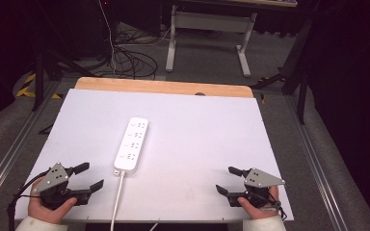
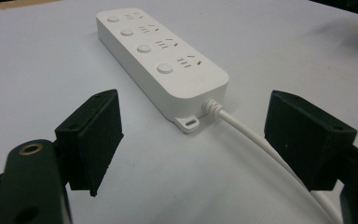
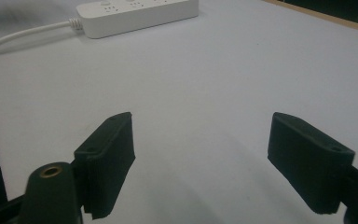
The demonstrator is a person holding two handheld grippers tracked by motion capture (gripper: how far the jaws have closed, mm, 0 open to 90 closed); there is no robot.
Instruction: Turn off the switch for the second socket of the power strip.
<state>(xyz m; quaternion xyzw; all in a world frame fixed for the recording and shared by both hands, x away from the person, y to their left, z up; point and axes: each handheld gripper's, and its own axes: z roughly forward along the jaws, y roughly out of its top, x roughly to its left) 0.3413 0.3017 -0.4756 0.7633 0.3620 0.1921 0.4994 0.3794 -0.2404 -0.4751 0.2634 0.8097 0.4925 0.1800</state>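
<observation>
The left gripper (image 1: 87, 176), jaws spread wide and holding nothing, rests low at the near left corner of the desk (image 1: 207, 125), gripped from behind by the left hand (image 1: 48, 204), whose white sleeve (image 1: 41, 224) comes in from the bottom edge; its jaws point forward and to the right, toward the middle of the desk. The right gripper (image 1: 229, 180), equally spread and empty, sits at the near right corner in the right hand (image 1: 255, 204), jaws aimed to the left, a grey plate (image 1: 264, 177) on top. Between the two, well apart from both and left of the desk's centre, a white power strip (image 1: 132, 144) lies flat on the white surface, its long axis running away from the person with a slight lean to the right. Its white cord (image 1: 118, 199) leaves the near end and runs straight back off the near edge, passing just right of the left gripper. In the left gripper view the strip (image 2: 161, 60) shows four round buttons beside four socket groups, and the cord (image 2: 261, 144) passes between the open jaws, close to the right one. In the right gripper view the strip (image 3: 137, 14) lies far ahead at upper left, bare desk between the jaws. A wooden edge (image 1: 164, 87) borders the far side of the desk; cables (image 1: 132, 60) lie on the floor beyond.
</observation>
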